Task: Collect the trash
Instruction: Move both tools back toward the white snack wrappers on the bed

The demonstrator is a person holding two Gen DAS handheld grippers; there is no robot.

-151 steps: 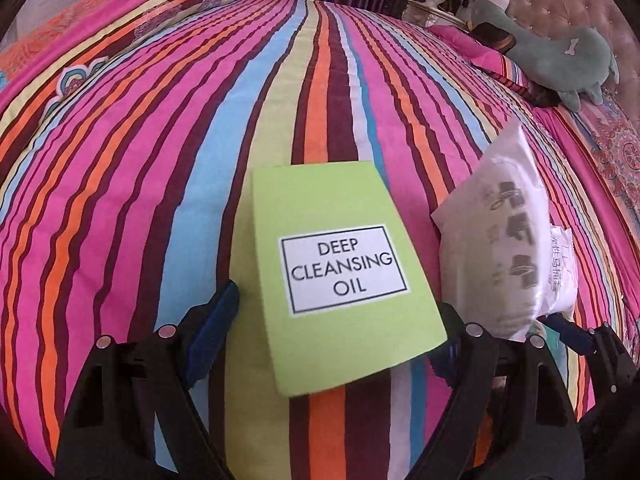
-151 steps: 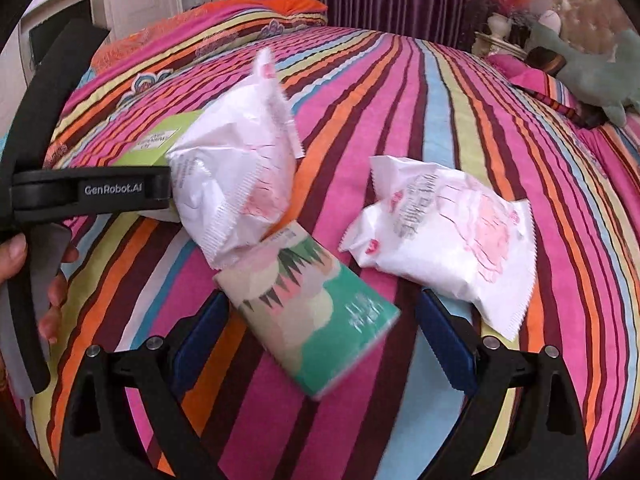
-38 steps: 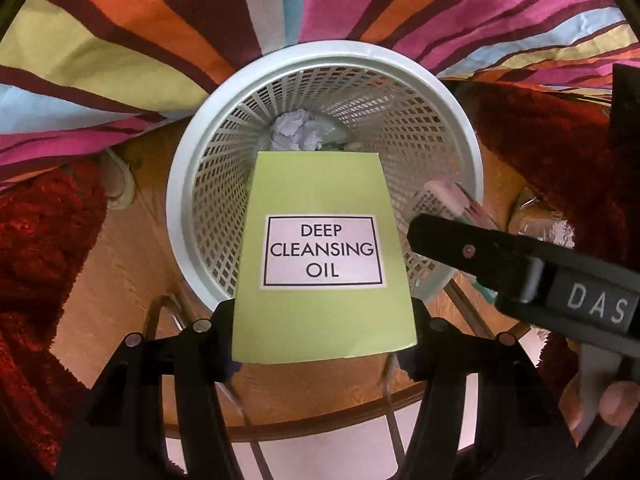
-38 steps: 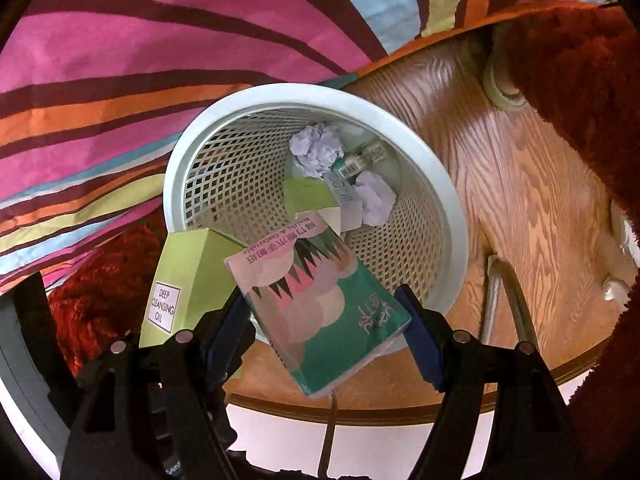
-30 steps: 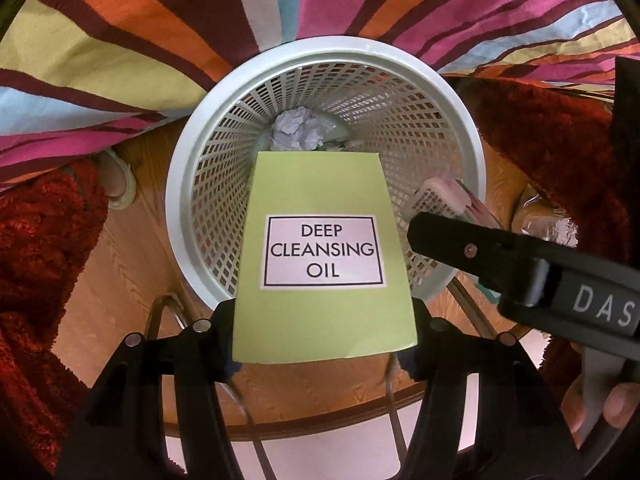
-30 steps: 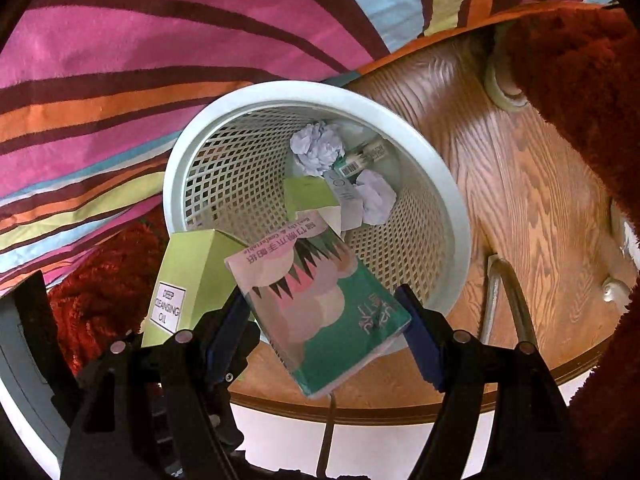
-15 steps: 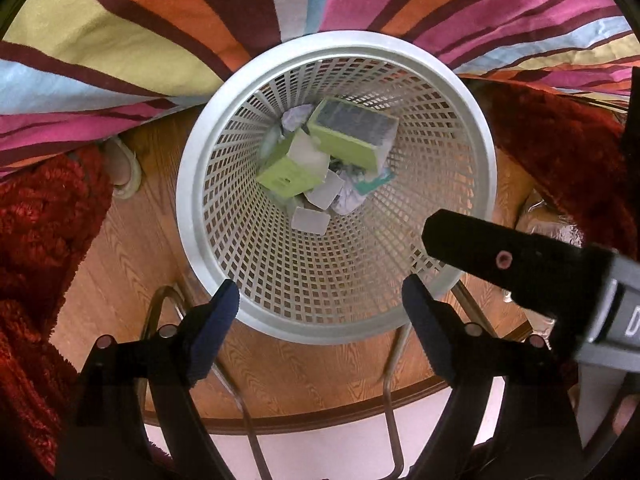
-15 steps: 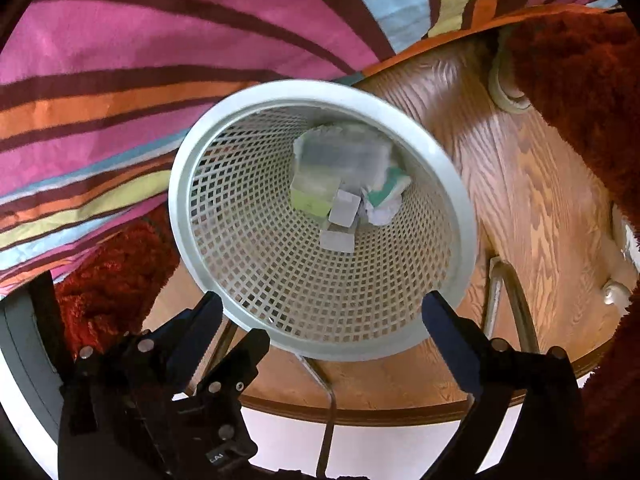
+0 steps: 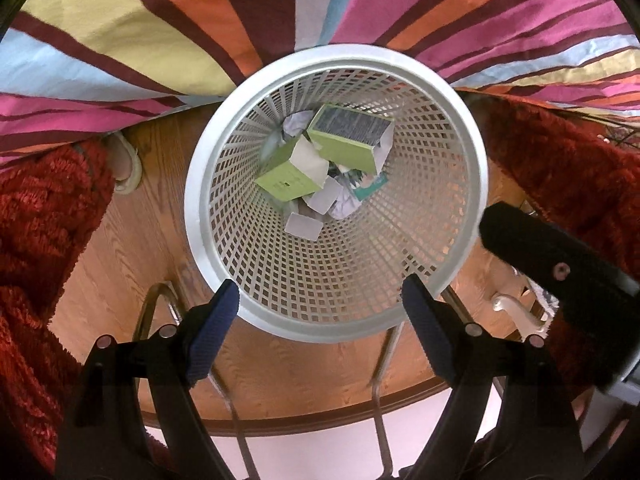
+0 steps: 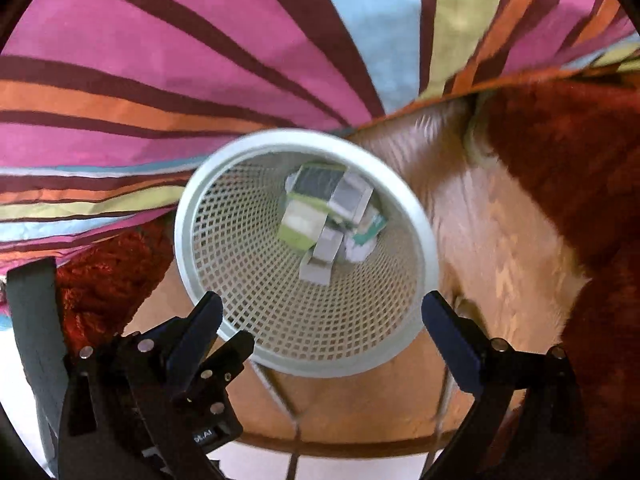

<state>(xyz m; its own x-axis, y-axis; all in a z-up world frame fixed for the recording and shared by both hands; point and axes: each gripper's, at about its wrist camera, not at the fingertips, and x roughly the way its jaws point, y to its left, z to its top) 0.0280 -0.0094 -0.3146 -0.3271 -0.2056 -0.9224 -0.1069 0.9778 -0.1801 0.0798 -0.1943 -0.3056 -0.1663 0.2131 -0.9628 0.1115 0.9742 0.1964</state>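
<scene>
A white mesh waste basket (image 9: pixel 460 120) (image 10: pixel 256 344) stands on a round wooden stool below both grippers. At its bottom lie the lime-green cleansing-oil box (image 9: pixel 348 140) (image 10: pixel 316 184), a second green box (image 9: pixel 286 182), the green tissue pack (image 9: pixel 370 188) (image 10: pixel 372 226) and crumpled paper (image 9: pixel 294 124). My left gripper (image 9: pixel 320 316) hangs open over the basket's near rim with nothing between its blue pads. My right gripper (image 10: pixel 320 326) is open wide above the same rim, also empty; its view is blurred. The right gripper's black body (image 9: pixel 560 276) shows at the right of the left wrist view.
A striped bedspread (image 9: pixel 200 20) (image 10: pixel 200 40) hangs just behind the basket. Red shaggy fabric (image 9: pixel 44 220) (image 10: pixel 580 152) flanks the wooden stool top (image 9: pixel 132 240) on both sides. Metal stool legs (image 9: pixel 380 400) and pale floor show below.
Both grippers opened and dropped their loads: the green box and the tissue pack fell into the basket. The right gripper has since risen, so the basket looks smaller in its view.
</scene>
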